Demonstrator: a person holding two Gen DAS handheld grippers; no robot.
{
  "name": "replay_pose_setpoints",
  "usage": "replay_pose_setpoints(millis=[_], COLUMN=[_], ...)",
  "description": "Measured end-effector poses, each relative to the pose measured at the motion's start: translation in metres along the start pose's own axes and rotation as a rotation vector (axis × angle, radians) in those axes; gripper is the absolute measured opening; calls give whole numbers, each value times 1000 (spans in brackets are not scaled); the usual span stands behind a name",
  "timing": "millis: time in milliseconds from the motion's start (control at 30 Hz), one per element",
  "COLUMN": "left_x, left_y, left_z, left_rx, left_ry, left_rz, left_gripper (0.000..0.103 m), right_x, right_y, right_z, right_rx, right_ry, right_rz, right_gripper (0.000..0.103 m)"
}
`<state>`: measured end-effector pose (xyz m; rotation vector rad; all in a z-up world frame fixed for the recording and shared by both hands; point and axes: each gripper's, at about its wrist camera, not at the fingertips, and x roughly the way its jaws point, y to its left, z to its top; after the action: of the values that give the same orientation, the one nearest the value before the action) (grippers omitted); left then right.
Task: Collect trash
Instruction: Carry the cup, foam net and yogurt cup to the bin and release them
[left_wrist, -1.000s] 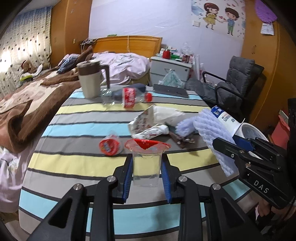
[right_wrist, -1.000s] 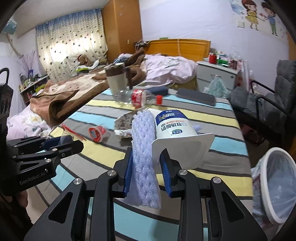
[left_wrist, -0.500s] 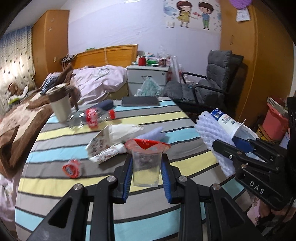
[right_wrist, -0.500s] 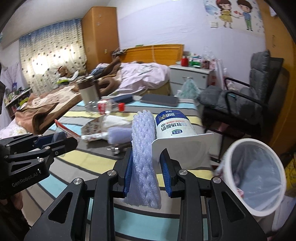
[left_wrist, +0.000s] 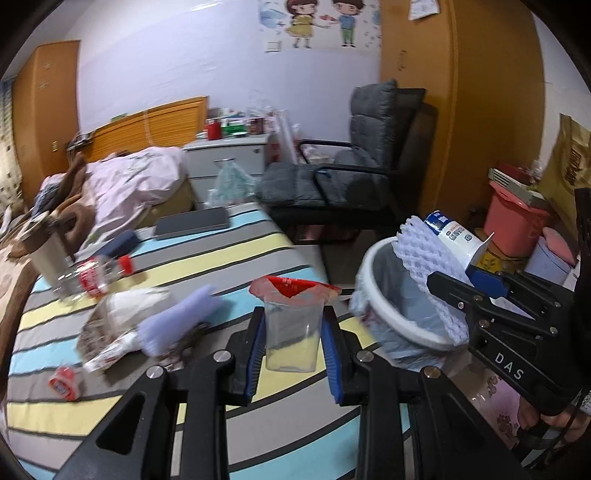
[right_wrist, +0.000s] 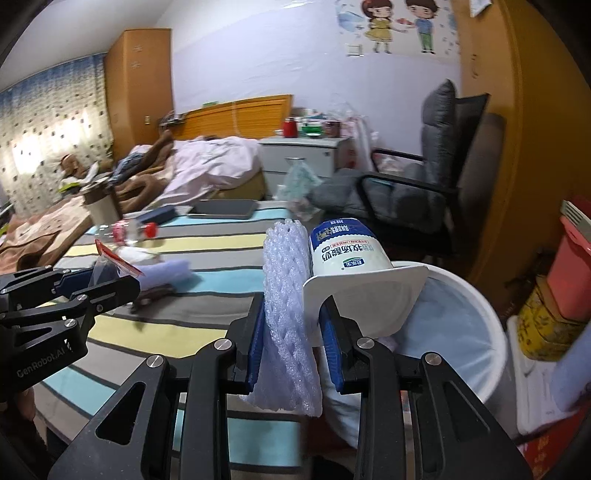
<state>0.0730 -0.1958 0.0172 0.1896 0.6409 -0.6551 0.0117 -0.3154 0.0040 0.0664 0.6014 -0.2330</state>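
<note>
My left gripper (left_wrist: 293, 339) is shut on a clear plastic cup (left_wrist: 291, 332) with a torn red foil lid, held over the striped table's right edge. My right gripper (right_wrist: 293, 328) is shut on a white foam fruit net (right_wrist: 288, 306) and a white yogurt cup (right_wrist: 351, 273) with a blue label, pressed together. It hangs over the rim of the white lined trash bin (right_wrist: 476, 317) beside the table. In the left wrist view the right gripper (left_wrist: 476, 291), the foam net (left_wrist: 424, 254) and the yogurt cup (left_wrist: 454, 236) sit above the bin (left_wrist: 391, 321).
On the striped table (left_wrist: 207, 266) lie a plastic bottle (left_wrist: 96, 273) with a red label, a lilac foam piece (left_wrist: 177, 321), wrappers (left_wrist: 110, 325), a small red-lidded cup (left_wrist: 62, 384), a mug (left_wrist: 44, 251) and a dark tablet (left_wrist: 192, 223). A grey armchair (left_wrist: 354, 177) and pink containers (left_wrist: 513, 225) stand beyond the bin.
Both grippers have swung to the right with their loads, away from the table's middle. The trash bin has come into view below the right gripper. Neither grip has altered.
</note>
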Motion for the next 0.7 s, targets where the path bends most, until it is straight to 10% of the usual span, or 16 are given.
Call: replay_pose_setpoints(millis=[700], left_x=[80], left_y=[-110], left_z=[32], left_rx=[128], left_ry=[86], left_rz=[-223], left_gripper=[31], right_x=[12], right_y=[-97], right_z=[-18], right_rx=[115], right_ry=[101], right_rz=[-173], right_gripper=[31])
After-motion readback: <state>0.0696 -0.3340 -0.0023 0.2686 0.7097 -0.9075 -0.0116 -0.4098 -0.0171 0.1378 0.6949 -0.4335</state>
